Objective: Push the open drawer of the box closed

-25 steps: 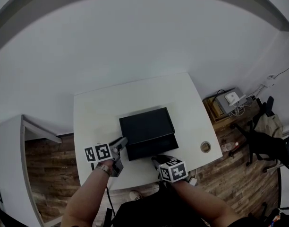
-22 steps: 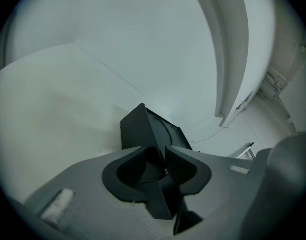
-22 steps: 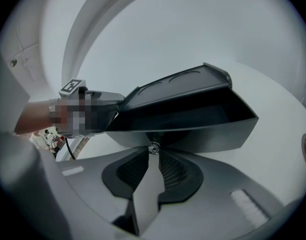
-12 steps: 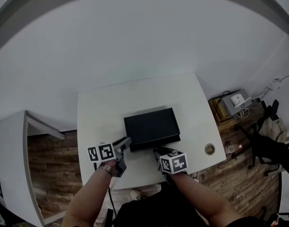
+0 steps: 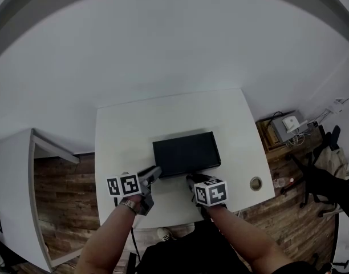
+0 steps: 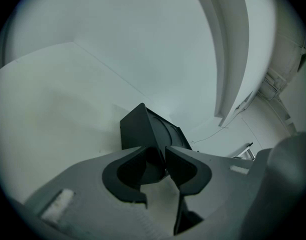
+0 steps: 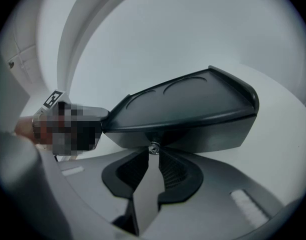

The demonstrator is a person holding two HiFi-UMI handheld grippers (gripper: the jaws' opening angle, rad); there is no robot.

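A black box (image 5: 186,153) lies on the white table (image 5: 123,136); its drawer front (image 7: 203,134) looks flush under the lid. My right gripper (image 5: 191,179) is at the box's near face. In the right gripper view its tips (image 7: 153,151) are closed on the small metal drawer knob (image 7: 153,147). My left gripper (image 5: 155,172) rests against the near left corner of the box. In the left gripper view the jaws (image 6: 157,156) stand slightly apart with the dark box corner (image 6: 135,129) showing between the tips. Whether they press on it is unclear.
A round cable hole (image 5: 255,183) sits in the table's near right corner. A white cabinet (image 5: 15,198) stands left of the table, over wood floor. A low stand with devices and cables (image 5: 285,124) and a dark chair (image 5: 323,178) are to the right.
The drawer front, sticking out toward me a second ago, has slid into the box. My right gripper moved with it toward the box. The left gripper stayed at the corner.
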